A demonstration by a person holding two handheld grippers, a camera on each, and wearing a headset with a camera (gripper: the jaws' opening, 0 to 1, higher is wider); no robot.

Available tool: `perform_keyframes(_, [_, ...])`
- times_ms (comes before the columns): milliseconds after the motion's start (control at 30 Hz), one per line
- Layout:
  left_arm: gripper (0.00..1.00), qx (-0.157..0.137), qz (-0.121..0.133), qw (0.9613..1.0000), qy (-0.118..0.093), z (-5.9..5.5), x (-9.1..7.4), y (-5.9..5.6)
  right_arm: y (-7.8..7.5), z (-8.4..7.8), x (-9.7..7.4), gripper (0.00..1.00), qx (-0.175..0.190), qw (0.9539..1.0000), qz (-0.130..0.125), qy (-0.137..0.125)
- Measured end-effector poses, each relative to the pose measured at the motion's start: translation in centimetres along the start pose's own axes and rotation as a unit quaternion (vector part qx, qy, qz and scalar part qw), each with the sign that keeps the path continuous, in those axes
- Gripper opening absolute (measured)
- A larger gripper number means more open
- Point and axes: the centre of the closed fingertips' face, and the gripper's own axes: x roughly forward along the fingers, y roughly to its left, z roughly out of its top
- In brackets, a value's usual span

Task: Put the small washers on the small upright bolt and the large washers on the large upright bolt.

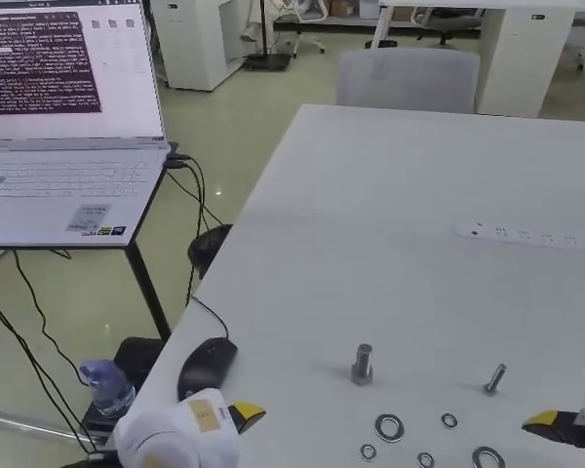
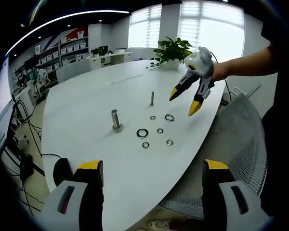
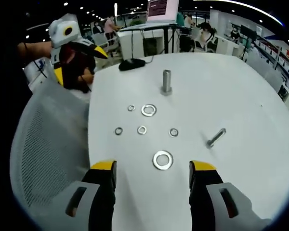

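washers (image 1: 389,426) loose on table (image 1: 390,214); one cropped in head view

On the surface (image 1: 390,224) the large bolt (image 1: 362,364) stands upright. The small bolt (image 1: 494,379) stands to its right, well apart. The washers (image 1: 389,427) lie scattered just in front of the large bolt. A mouse (image 1: 207,366) lies to its left, a power strip (image 1: 526,235) well behind it.
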Motion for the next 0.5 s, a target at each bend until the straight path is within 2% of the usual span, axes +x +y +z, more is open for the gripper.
perform_keyframes(33, [0.84,-0.001,-0.001,1.0,-0.001,0.0,0.0,0.0,-0.2,-0.3,0.2,0.6,-0.013,0.9998,-0.001,0.012])
perform_keyframes(200, [0.84,0.001,-0.007,1.0,0.001,0.1,0.2,0.1,-0.6,-0.5,1.1,0.59,-0.023,0.9994,0.0,0.025])
perform_keyframes(267, [0.83,-0.011,-0.013,0.9998,-0.005,0.4,0.1,0.1,-0.7,-0.7,1.4,0.58,-0.037,0.9986,0.004,0.037])
perform_keyframes(400, [0.83,0.001,-0.013,0.9999,-0.003,0.6,0.1,0.2,-1.0,-0.9,2.0,0.55,-0.05,0.9972,0.007,0.054])
perform_keyframes(467, [0.83,-0.036,-0.023,0.9988,-0.023,1.6,0.0,0.1,-1.2,-0.8,2.2,0.53,-0.051,0.9969,0.011,0.058])
perform_keyframes(500, [0.83,-0.032,-0.021,0.9988,-0.029,2.0,-0.1,0.5,-1.2,-0.7,2.3,0.52,-0.051,0.9968,0.013,0.06])
